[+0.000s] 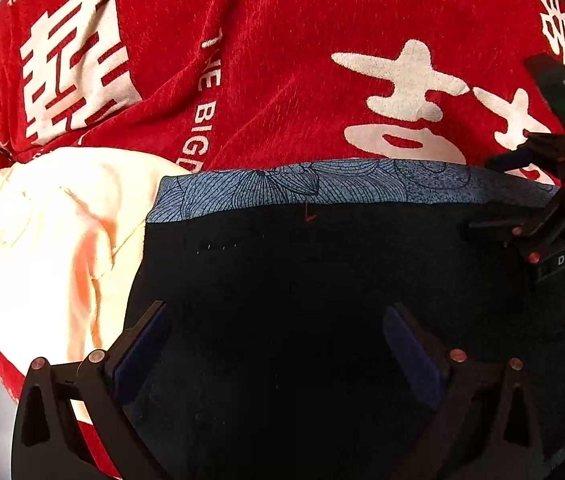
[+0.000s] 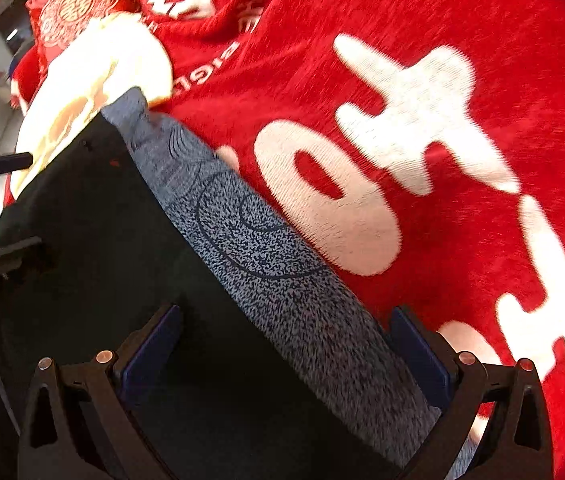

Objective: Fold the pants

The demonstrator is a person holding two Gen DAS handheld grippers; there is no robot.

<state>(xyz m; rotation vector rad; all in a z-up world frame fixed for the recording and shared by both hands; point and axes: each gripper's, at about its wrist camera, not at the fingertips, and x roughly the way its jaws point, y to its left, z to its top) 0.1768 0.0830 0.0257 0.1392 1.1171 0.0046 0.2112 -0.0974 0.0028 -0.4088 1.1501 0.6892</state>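
Lying across a red blanket (image 1: 282, 80) with large white characters, the black pants (image 1: 302, 300) fill the lower half of the left wrist view; their blue-grey patterned waistband (image 1: 302, 188) runs as a strip across the middle of the frame. The left gripper (image 1: 278, 344) hangs over the dark cloth with its jaws spread wide, holding nothing; a cream garment (image 1: 54, 240) lies at the left of the frame, touching the edge of the pants. In the right wrist view the right gripper (image 2: 282, 344) is also released, its jaws wide apart over the waistband (image 2: 282, 280), which crosses the frame diagonally; this view is somewhat blurred, so whether the fingers touch the cloth is unclear. A red cushion (image 2: 74, 4) sits in the upper left of that frame.
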